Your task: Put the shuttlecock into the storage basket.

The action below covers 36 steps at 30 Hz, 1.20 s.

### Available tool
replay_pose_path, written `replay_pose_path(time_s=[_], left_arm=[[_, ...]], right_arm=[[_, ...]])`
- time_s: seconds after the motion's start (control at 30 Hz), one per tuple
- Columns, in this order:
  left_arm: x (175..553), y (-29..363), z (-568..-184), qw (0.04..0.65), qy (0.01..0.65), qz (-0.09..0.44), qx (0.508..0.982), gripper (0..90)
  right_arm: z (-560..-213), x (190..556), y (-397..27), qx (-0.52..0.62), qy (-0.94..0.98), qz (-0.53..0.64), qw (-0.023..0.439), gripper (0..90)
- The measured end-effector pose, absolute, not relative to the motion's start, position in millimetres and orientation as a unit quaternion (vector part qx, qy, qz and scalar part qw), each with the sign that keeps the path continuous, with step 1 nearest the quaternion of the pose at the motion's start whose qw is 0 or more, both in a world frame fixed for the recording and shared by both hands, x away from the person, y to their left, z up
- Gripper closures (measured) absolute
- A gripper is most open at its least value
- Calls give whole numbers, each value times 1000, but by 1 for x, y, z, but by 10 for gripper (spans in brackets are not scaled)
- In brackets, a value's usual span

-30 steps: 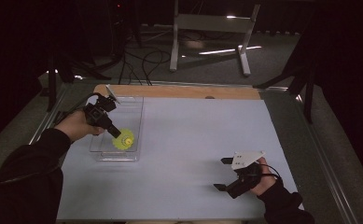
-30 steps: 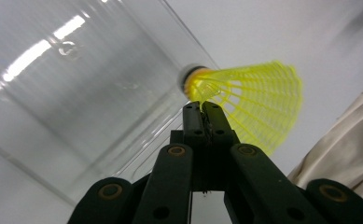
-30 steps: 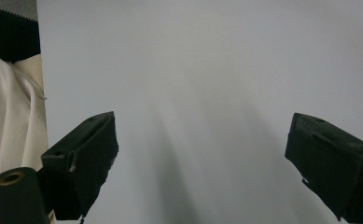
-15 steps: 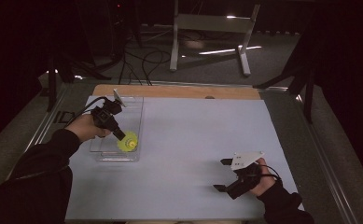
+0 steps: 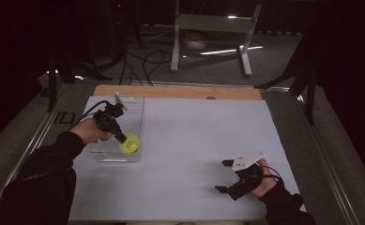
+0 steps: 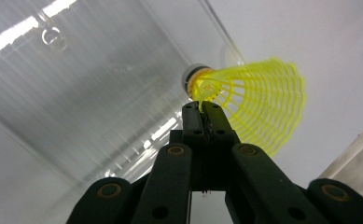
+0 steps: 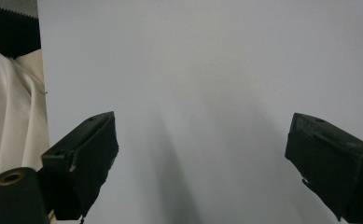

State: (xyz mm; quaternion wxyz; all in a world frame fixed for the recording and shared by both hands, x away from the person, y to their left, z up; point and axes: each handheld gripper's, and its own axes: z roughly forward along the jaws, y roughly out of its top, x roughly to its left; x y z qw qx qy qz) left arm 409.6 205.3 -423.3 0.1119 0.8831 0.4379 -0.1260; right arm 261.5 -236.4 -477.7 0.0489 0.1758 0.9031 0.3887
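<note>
Table (image 5: 189, 140) surface is a pale grey sheet with a wooden strip along its far edge. On its left portion stands a clear rectangular plastic tray (image 5: 106, 155), shallow-walled. The left gripper (image 5: 122, 138) points down into this tray; in the left gripper view its jaws are pressed together on the rim of the skirt of a yellow plastic mesh shuttlecock with a white cork tip (image 6: 258, 100), which hangs over the tray's near right portion, cork toward the tray floor. Whether the cork touches the floor cannot be told. The right gripper (image 5: 223, 176) rests well apart on the table's near right side, jaws spread wide with nothing between them.

Risk, as judged: the hold is a thin pinch on flexible mesh, so the shuttlecock may swing or slip free. Released at a tilt beside the wall, it could roll or tip over the low rim.
</note>
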Motion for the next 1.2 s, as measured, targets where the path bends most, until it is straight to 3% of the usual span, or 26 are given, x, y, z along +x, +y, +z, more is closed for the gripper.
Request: replay_pose_path(time_s=[0.2, 0.27, 0.37, 0.6, 0.67, 0.77, 1.2], left_arm=[[411, 205, -430, 102, 442, -126, 882, 886], [411, 205, -433, 103, 445, -127, 880, 777], [412, 205, -429, 111, 457, -99, 877, 535], [411, 206, -416, 141, 465, -84, 870, 125], [410, 206, -413, 146, 462, -83, 871, 111], [408, 206, -412, 155, 452, -90, 874, 9], [391, 205, -406, 194, 405, -38, 893, 2]], right_arm=[[-478, 261, -236, 178, 903, 388, 46, 92], [-478, 261, -236, 178, 903, 388, 46, 92], [-478, 261, -236, 178, 903, 388, 46, 92], [-478, 261, -238, 179, 903, 389, 47, 92], [-478, 261, -238, 179, 903, 387, 47, 92], [-477, 261, -238, 179, 904, 386, 47, 92], [-480, 260, -243, 194, 897, 394, 43, 92]])
